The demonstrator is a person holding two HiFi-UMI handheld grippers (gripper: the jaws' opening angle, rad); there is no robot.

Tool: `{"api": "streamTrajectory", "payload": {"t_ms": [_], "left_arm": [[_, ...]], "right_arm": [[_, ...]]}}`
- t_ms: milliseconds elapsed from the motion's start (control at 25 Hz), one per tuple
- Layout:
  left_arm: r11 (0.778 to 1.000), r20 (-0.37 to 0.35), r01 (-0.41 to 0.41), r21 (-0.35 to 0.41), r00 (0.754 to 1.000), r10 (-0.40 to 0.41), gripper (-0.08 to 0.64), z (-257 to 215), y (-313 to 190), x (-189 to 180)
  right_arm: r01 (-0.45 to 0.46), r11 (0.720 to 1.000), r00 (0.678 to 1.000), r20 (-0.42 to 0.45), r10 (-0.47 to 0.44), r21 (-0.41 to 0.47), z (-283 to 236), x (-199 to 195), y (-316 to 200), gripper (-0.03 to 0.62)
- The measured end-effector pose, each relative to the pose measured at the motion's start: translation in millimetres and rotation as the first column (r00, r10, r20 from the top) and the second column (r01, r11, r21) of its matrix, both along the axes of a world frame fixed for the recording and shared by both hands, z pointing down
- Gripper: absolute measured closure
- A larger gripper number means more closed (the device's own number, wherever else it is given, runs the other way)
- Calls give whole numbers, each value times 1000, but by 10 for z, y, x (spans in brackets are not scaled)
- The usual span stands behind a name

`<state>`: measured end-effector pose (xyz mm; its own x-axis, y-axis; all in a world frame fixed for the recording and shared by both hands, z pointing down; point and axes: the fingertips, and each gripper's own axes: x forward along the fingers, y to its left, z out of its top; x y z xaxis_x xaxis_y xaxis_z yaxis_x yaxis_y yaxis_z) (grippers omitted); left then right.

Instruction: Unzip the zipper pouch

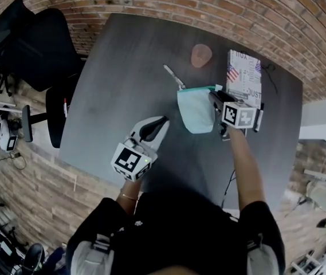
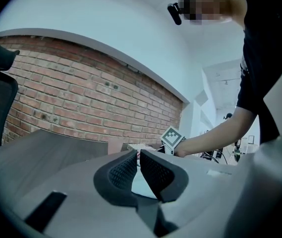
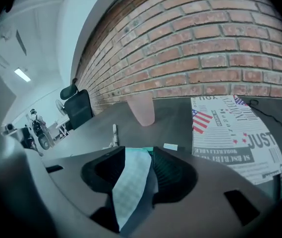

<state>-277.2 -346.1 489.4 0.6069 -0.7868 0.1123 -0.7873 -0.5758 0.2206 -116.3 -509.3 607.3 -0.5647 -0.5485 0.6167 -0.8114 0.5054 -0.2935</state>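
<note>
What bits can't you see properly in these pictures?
- Zipper pull: in the head view the right gripper covers the pouch's corner; in the right gripper view the pouch's own fabric hangs in front.
- Small print on the flag-print sheet: head view, too small to read.
- Slim silver thing: head view, too small to name.
- Left gripper view: the shut jaws of the left gripper hide most of the pouch.

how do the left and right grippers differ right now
The left gripper's jaws are shut together; the right gripper's stand apart. The left gripper has nothing between its jaws; the right gripper has the teal zipper pouch's edge between its own. The left gripper hangs over the table short of the pouch; the right gripper is at it. Both point toward the pouch.
</note>
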Motion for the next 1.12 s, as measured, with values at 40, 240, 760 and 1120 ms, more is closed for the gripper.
{"api": "streamTrajectory", "payload": {"t_ms": [40, 240, 760, 1120], "left_arm": [[1000, -3, -1, -7, 1000, 1, 554, 25, -28, -7], [1000, -18, -14, -23, 1000, 13, 554, 135, -113, -4], [997, -74, -3, -76, 997, -3, 514, 210, -146, -61], [998, -79, 0, -64, 997, -5, 488, 100, -55, 15]], "right_arm": [[9, 1000, 1000, -19, -9, -15, 74, -13, -21, 413], [52, 996, 993, -99, -58, -69, 412, -40, -33, 367], [124, 991, 958, -253, -135, -60, 573, -35, 66, 521], [184, 977, 957, -246, -154, 105, 87, -50, 245, 586]]}}
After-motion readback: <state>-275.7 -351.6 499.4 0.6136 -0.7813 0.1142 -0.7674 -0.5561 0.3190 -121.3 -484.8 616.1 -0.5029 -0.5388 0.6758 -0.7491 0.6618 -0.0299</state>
